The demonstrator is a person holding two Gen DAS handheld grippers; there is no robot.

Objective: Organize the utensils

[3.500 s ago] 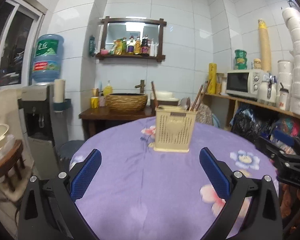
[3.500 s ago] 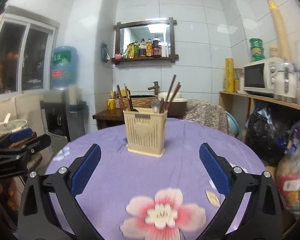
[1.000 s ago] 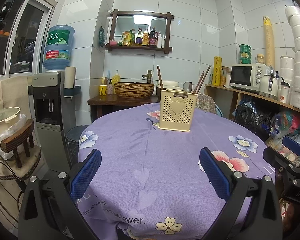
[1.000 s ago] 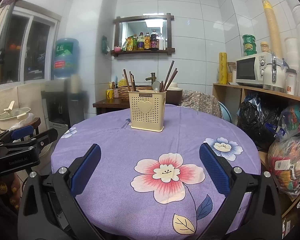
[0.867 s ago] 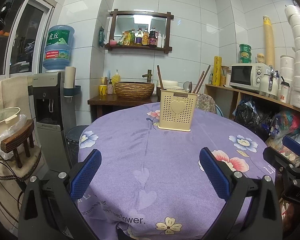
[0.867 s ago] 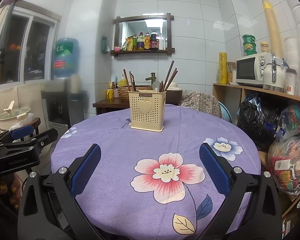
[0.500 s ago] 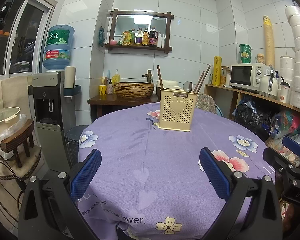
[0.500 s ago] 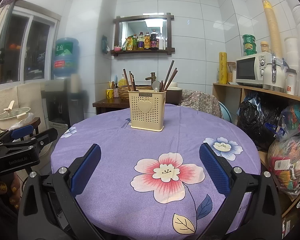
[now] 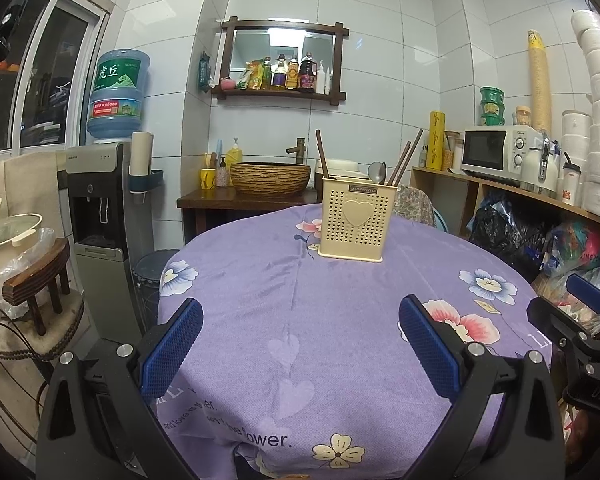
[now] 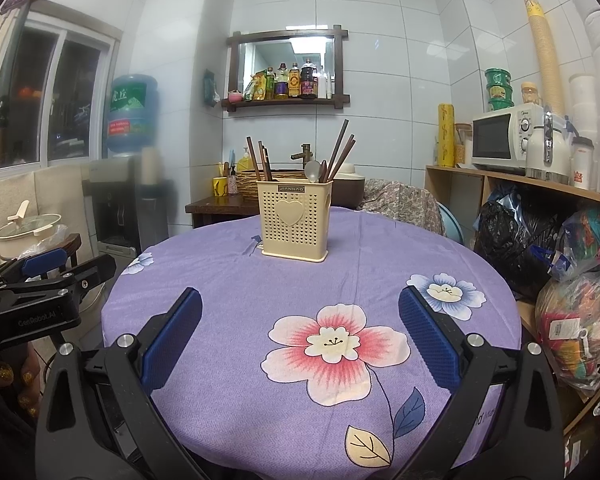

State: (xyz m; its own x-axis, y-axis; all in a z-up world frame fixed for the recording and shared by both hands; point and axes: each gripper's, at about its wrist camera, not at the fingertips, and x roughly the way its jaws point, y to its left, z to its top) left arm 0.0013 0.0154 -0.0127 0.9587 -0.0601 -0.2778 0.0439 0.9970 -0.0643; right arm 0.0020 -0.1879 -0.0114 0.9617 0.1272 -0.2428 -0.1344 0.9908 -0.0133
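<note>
Both grippers are empty, their fingers spread wide. The left gripper hangs over the near edge of the table; its fingers carry blue, finely ribbed pads on black frames. The right gripper sits likewise, its fingers flanking a large pink flower printed on the cloth.

The table is round, covered in a purple woven cloth with flowers, hearts and some lettering. Toward its far side stands the holder, well apart from both grippers: a cream plastic box, upright, perforated with small holes, a raised heart on its front and a dark label at the rim. In it are dark brown chopsticks, leaning out in two groups, left and right, and a metal spoon, bowl up, between them.

Behind the table a woven basin sits on a dark wooden stand; a white microwave is on the shelf to the right.

Compared with half a second ago nothing has shifted: both views frame the holder the same, and the fingers keep the same spread.
</note>
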